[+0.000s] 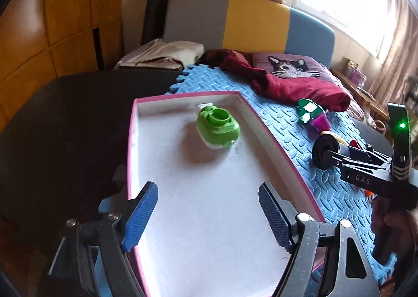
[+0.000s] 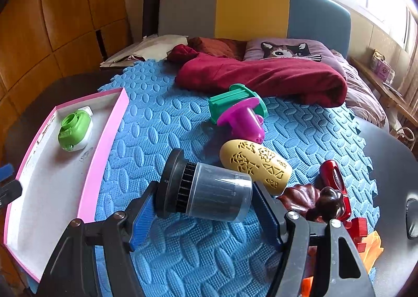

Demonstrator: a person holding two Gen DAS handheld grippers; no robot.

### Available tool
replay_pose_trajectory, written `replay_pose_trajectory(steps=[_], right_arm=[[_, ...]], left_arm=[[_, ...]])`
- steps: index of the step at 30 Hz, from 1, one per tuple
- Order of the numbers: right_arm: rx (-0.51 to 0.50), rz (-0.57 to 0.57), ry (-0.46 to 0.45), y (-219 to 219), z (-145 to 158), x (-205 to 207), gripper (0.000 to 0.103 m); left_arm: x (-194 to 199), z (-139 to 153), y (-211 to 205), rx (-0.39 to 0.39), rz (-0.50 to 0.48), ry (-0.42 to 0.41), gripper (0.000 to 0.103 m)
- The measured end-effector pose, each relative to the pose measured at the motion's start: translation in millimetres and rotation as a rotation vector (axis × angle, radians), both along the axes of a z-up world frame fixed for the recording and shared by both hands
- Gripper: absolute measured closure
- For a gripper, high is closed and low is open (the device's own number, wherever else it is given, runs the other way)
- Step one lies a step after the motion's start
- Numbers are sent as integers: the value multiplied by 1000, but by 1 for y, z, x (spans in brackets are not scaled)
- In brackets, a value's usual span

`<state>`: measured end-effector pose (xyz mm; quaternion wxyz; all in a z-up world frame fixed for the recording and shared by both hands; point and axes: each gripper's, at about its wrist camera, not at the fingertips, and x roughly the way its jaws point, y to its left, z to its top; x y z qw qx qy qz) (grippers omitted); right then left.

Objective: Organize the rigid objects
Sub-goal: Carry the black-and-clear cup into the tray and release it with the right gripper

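A pink-rimmed white tray (image 1: 271, 140) (image 2: 109, 140) lies on a blue foam mat (image 2: 162, 124). A green and white toy (image 1: 217, 127) (image 2: 74, 131) sits inside it at the far end. My left gripper (image 1: 209, 216) is open and empty above the tray's near end. My right gripper (image 2: 203, 216) is shut on a black and clear cylinder (image 2: 206, 190) lying on its side; the cylinder also shows in the left wrist view (image 1: 325, 150). Behind it lie a yellow perforated case (image 2: 256, 164), a purple piece (image 2: 243, 119) and a green piece (image 2: 230, 100).
A dark red cloth (image 2: 261, 77) and a cat pillow (image 2: 287, 49) lie at the back of the mat. Dark red, red and orange pieces (image 2: 334, 192) cluster at the right of my right gripper. A black tabletop (image 1: 78, 114) surrounds the mat.
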<state>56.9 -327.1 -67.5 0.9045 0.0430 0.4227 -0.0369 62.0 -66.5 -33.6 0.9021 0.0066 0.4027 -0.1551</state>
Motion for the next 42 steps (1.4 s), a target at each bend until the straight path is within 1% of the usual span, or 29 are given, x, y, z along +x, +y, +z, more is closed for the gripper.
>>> replay_pose_trajectory(steps=[2,4,11,14,23,37,42], right_arm=[[-13,3,-2,2,0,-1,32],[-31,7,-3,6,-1,-1,32],[-99,38,-30,21,3,-4,33],[-160,59,-42,32,3,-7,33],[-210,90,-58,45,4,-9,33],[-209,107,-137,53,21,-19,33],[-202,113,-183,57,32,-25,33]], left_arm=[[-1,0,6,-10,18,7,23],[-5,2,10,-2,31,-5,23],[-12,6,15,2,42,-19,23],[-13,7,14,5,43,-22,23],[-17,9,14,16,47,-34,23],[-22,16,24,21,73,-47,23],[-25,19,27,28,87,-52,23]])
